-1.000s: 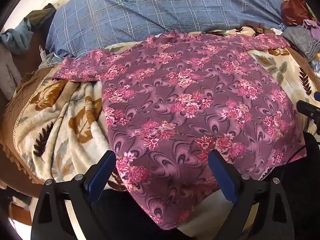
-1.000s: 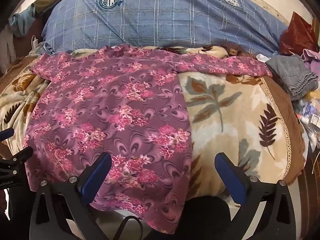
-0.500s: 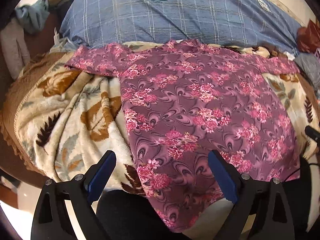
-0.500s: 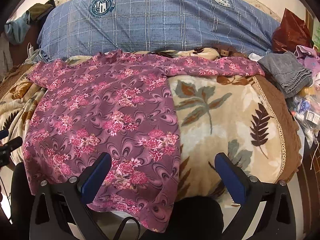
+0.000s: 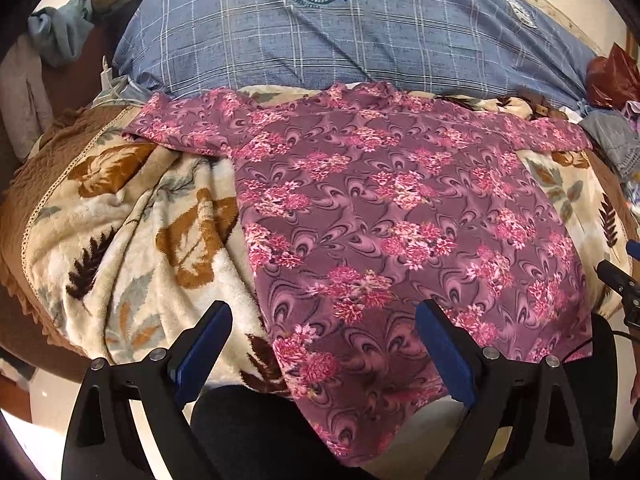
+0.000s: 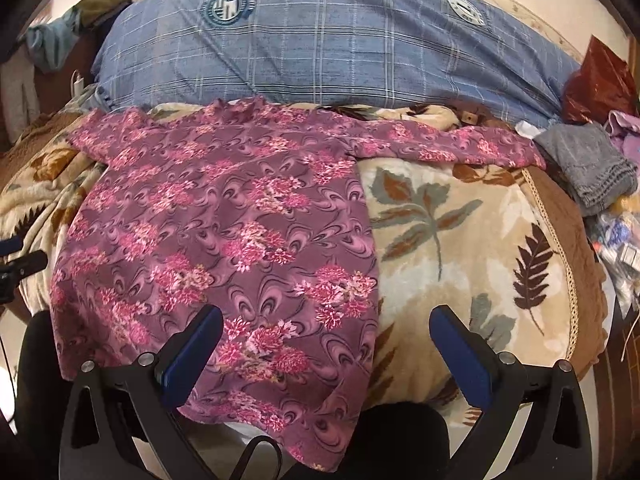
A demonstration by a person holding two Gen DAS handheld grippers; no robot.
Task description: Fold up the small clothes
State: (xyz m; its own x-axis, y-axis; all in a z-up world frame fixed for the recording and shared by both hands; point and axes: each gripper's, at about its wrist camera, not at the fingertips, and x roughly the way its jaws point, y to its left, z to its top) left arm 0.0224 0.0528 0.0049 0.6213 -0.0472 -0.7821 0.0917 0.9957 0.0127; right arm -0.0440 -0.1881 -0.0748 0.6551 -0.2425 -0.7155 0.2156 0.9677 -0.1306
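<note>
Left wrist view: the left gripper [image 5: 322,340] is hanging wide open, empty, over the shirt [image 5: 400,216], which is lying spread on the blanket [image 5: 132,216].

Right wrist view: the right gripper [image 6: 326,346] is likewise gaping, apparently above the shirt's hem.

The left gripper [image 5: 324,344] has a black frame of triangular cut-out arms, each fitted with a round silver screw behind a flat blue pad [image 5: 202,350]. The right gripper [image 6: 326,350] is built the same, with blue pads [image 6: 460,354] on black arms and silver screws; a thin black cable loops just below its jaws, over dark clothing [image 6: 400,436]
</note>
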